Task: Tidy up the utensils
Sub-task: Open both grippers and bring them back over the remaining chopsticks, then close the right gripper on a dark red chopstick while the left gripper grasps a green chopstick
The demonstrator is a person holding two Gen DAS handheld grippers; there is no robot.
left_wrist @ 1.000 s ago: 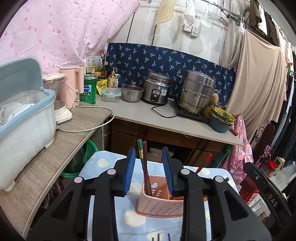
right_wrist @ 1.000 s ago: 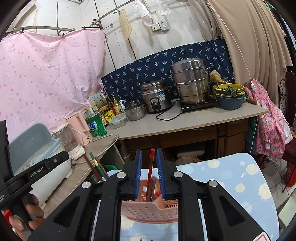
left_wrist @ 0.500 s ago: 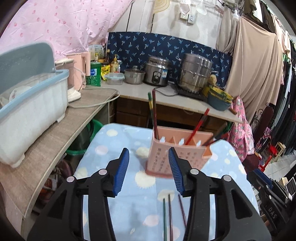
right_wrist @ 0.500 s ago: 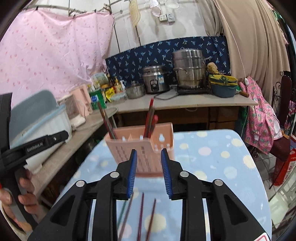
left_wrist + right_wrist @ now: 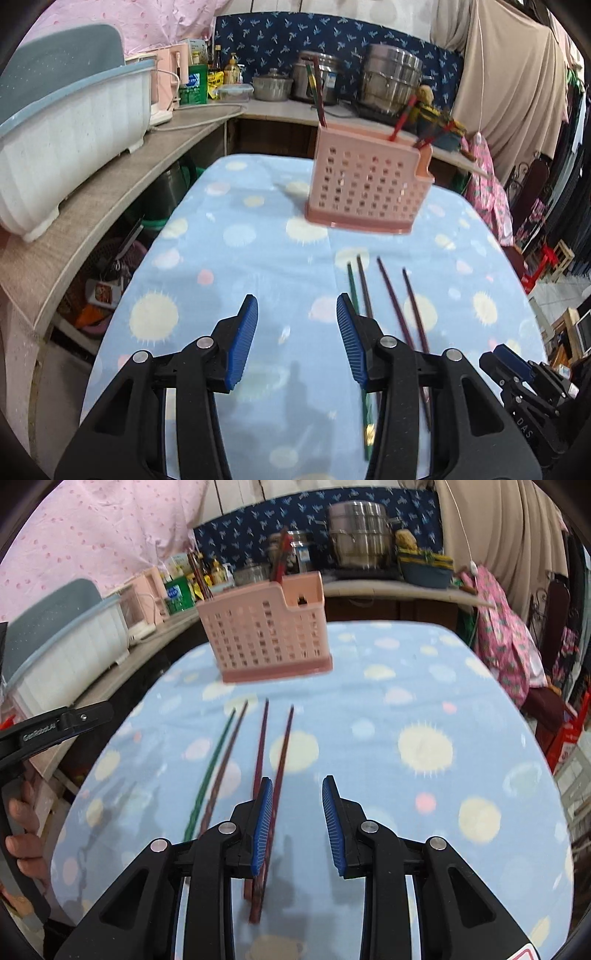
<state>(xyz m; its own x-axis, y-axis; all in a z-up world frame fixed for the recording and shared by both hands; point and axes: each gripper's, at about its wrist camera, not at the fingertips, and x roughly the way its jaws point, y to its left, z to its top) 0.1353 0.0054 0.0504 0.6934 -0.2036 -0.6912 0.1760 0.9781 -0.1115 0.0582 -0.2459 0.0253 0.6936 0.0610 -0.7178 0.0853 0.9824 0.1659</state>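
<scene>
A pink perforated caddy [image 5: 365, 184] [image 5: 266, 631] stands at the far side of the blue dotted cloth, with several chopsticks [image 5: 317, 92] upright in it. Several loose chopsticks lie on the cloth in front of it: a green one [image 5: 352, 288] [image 5: 210, 768] and dark red ones [image 5: 391, 291] [image 5: 260, 746]. My left gripper [image 5: 295, 325] is open over bare cloth, just left of the green chopstick. My right gripper [image 5: 296, 790] is open with nothing between its pads; its left finger overlaps the rightmost red chopstick [image 5: 284, 746]. In the right wrist view the left gripper [image 5: 55, 727] and a hand [image 5: 22, 812] show at the left edge.
A wooden counter [image 5: 92, 206] runs along the left with a white and blue dish rack [image 5: 62, 122]. Pots, a rice cooker and bottles stand on the back counter [image 5: 280, 110]. A black chair [image 5: 528, 398] is at the lower right, beside the table's edge.
Both grippers let go of the chopsticks they held over the caddy; these now stand in it. Both drew back and sank toward the cloth, jaws wider than before.
</scene>
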